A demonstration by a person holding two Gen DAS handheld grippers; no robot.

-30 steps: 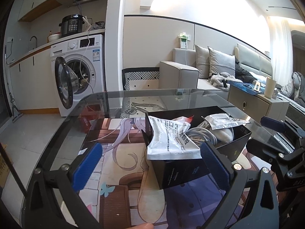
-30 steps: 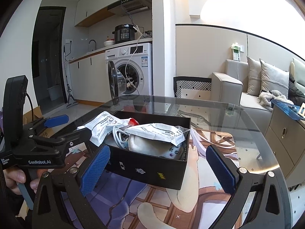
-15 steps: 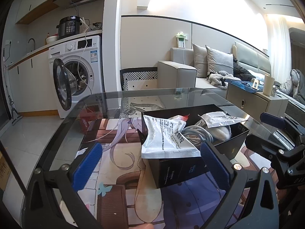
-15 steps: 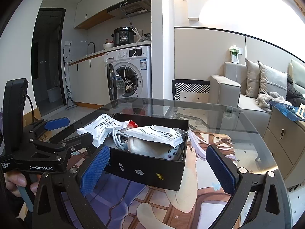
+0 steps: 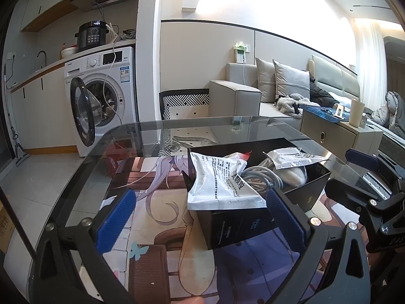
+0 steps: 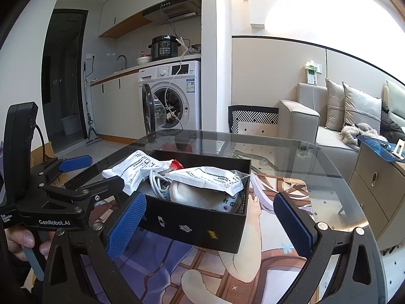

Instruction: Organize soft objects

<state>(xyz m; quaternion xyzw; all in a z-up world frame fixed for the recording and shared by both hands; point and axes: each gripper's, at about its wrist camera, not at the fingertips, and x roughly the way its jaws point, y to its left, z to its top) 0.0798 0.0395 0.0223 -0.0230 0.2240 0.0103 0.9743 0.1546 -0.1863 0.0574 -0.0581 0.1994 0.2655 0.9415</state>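
- While the left wrist view has hardly shifted over the last second, the left claw hangs spread and empty before the black box near the counter's middle; nothing gripped yet. A white printed bag droops over the box's near wall.
- In the right wrist view, the right claw is equally spread, empty; bags, a coiled cable and a pale pouch crowd the box.

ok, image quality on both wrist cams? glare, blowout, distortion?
Left wrist view: the window is blown out white, the glass table mirrors the room, and fisheye bends the walls, with dark corners. Right wrist view: same blown window and glossy table; the black box and its white bags stay sharp; both tongs open.
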